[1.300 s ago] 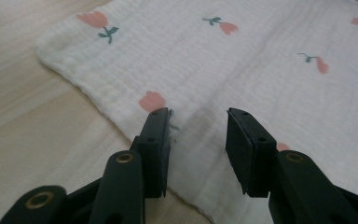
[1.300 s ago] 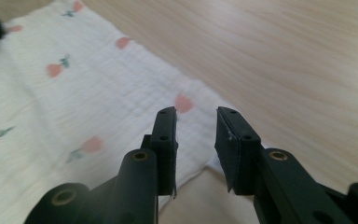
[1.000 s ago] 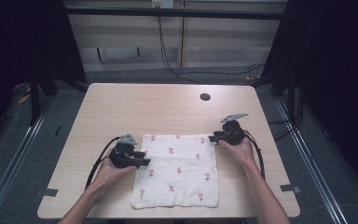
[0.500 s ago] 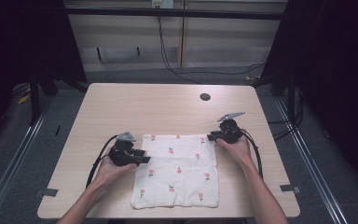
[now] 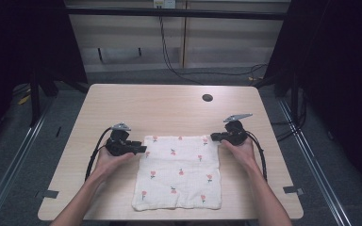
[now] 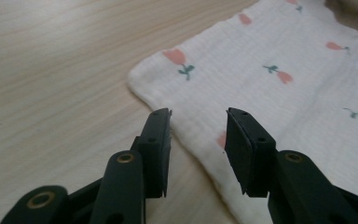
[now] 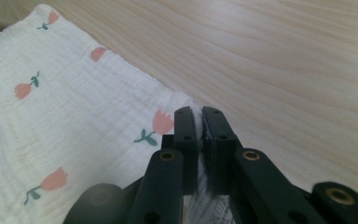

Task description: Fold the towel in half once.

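On the desk (image 5: 122, 103), the right gripper (image 7: 199, 122) has just pinched the cloth's (image 5: 179, 169) far corner; the left gripper (image 6: 198, 122), fingers half-open and closing, straddles the cloth's opposite far-corner edge.

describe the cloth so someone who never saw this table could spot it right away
On the light wooden table, look at the near half, between the two hand-held grippers. The cloth lies flat there: a cream, crinkly square printed with small pink tulips, unlike the bare wood around it.

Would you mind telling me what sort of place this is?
Probably a lab recording station: a bare wooden table between dark curtains, cables trailing behind, one cloth laid out.
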{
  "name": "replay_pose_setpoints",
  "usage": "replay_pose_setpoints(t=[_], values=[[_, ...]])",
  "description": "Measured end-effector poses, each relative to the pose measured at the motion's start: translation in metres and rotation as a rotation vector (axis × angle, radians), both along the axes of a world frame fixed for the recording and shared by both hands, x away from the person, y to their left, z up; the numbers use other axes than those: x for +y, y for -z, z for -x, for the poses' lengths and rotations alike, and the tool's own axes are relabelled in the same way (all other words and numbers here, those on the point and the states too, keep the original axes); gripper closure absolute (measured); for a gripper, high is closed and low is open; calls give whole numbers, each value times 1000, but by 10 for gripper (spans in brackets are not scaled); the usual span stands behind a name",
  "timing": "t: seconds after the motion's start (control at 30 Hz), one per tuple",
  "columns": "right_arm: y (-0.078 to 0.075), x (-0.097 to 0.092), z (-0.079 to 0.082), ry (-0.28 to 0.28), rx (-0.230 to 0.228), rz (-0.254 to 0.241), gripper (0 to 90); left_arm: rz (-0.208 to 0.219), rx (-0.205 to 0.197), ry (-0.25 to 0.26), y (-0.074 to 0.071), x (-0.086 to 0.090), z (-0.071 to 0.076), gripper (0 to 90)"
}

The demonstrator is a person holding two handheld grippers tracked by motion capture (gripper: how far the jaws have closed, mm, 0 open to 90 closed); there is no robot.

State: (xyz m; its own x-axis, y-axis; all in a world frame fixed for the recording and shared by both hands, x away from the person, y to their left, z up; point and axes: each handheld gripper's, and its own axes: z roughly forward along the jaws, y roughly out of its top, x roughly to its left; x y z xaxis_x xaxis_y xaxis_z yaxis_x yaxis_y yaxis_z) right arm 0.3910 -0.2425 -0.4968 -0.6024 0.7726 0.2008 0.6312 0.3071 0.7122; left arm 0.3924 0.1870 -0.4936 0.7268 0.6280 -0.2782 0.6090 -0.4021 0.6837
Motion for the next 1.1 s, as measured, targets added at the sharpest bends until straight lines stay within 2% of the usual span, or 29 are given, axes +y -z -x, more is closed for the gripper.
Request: replay_pose_setpoints(t=[0.07,0.13,0.23,0.3,0.33,0.43,0.47,0.5,0.6,0.73,0.8,0.87,0.9,0.93,1.0,1.1], values=[[0,0,0,-2,-2,-4,851,-9,-7,-7,1,0,-3,595],[0,0,0,3,-4,1,849,-25,6,-13,5,-3,-8,594],[-1,0,0,4,0,-3,837,-16,13,-10,7,-7,-13,601],[-1,1,1,1,0,-3,836,-34,1,-2,7,-10,-16,600],[0,2,2,5,3,-7,836,-22,3,-9,8,-12,-19,600],[0,2,2,0,2,-7,836,-26,-10,-25,8,-12,-23,600],[1,2,3,0,6,-3,835,-9,-15,-65,10,-14,-27,598],[1,2,3,0,6,-3,835,-9,-15,-65,10,-14,-27,598],[2,1,1,7,5,-8,831,-44,-44,-67,9,-21,-34,598],[2,0,0,10,10,-5,833,-75,-56,-52,8,-29,-37,599],[2,0,1,11,5,-8,834,-111,-86,-39,7,-34,-34,655],[2,-1,1,21,2,-20,842,-108,-80,12,7,-37,-30,796],[2,-1,1,21,2,-20,842,-114,-78,26,7,-38,-28,796],[2,-2,1,21,3,-21,847,-118,-76,32,7,-38,-27,848],[1,-2,2,17,3,-22,849,-107,-81,30,7,-37,-27,854],[-2,-2,2,18,-5,-26,853,-80,-61,11,7,-33,-28,862]])
